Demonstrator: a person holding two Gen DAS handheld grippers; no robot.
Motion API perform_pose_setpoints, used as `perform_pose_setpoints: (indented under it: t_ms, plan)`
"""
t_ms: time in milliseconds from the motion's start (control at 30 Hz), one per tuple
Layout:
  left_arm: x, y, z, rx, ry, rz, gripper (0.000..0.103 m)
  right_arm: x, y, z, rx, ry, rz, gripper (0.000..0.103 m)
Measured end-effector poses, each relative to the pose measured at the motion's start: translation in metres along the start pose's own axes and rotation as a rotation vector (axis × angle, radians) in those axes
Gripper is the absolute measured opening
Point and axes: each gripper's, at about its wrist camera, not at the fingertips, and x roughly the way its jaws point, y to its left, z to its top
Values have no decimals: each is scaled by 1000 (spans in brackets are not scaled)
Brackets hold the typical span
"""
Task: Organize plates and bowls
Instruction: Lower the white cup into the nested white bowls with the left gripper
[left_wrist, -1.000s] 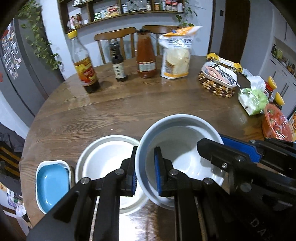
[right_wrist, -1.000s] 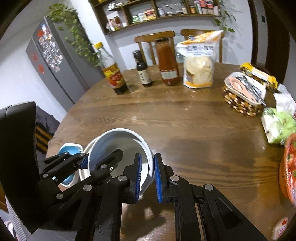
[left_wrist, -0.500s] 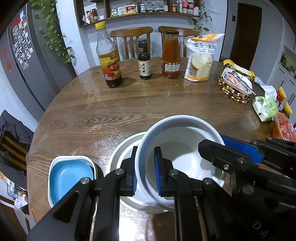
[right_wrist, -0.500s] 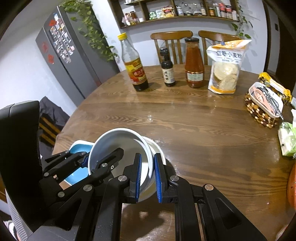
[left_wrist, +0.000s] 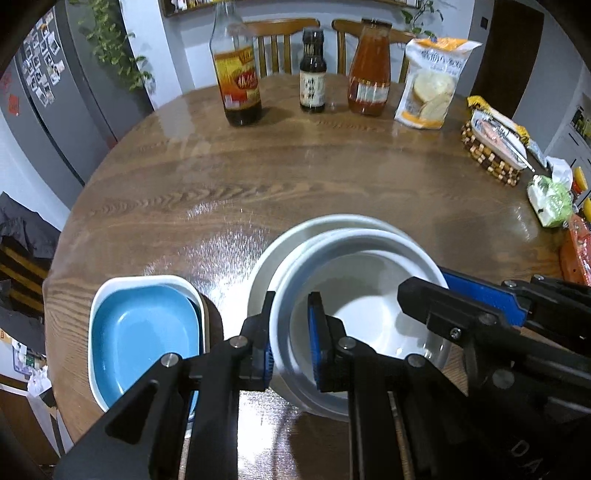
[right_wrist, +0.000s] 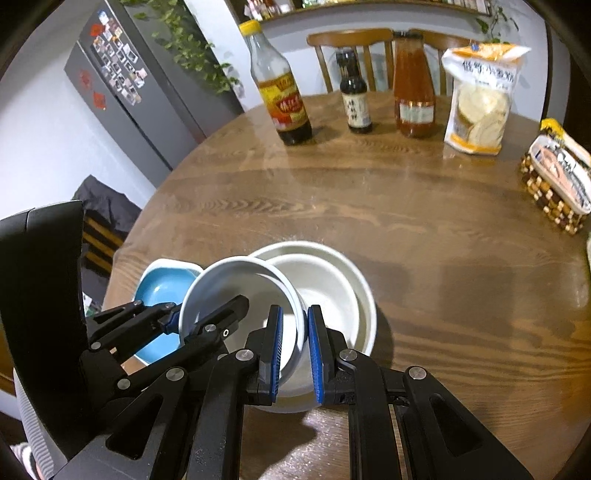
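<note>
Left wrist view: we had the left gripper (left_wrist: 290, 334) clamped on the near rim of the white bowl (left_wrist: 365, 317), and the right gripper (right_wrist: 295, 345) pinched the opposite rim. We held the bowl tilted over the wider white plate (right_wrist: 332, 291) on the round wooden table (right_wrist: 406, 221); contact unclear. A blue dish (left_wrist: 144, 336) sat just beside.

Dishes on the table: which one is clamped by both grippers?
The round white bowl; the left gripper and right gripper pinch its rim. The white plate and blue rectangular dish lie free.
</note>
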Motion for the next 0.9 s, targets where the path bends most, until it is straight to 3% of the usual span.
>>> perform_pose_setpoints:
  t_ms: [167,900]
  plan:
    - [13,3,-1,-14,49,-26,15,10,-3,-1,18,22,-10,16]
    - [31,-8,6,31,80,-25,15,22,-13,2,24,44,-44,16]
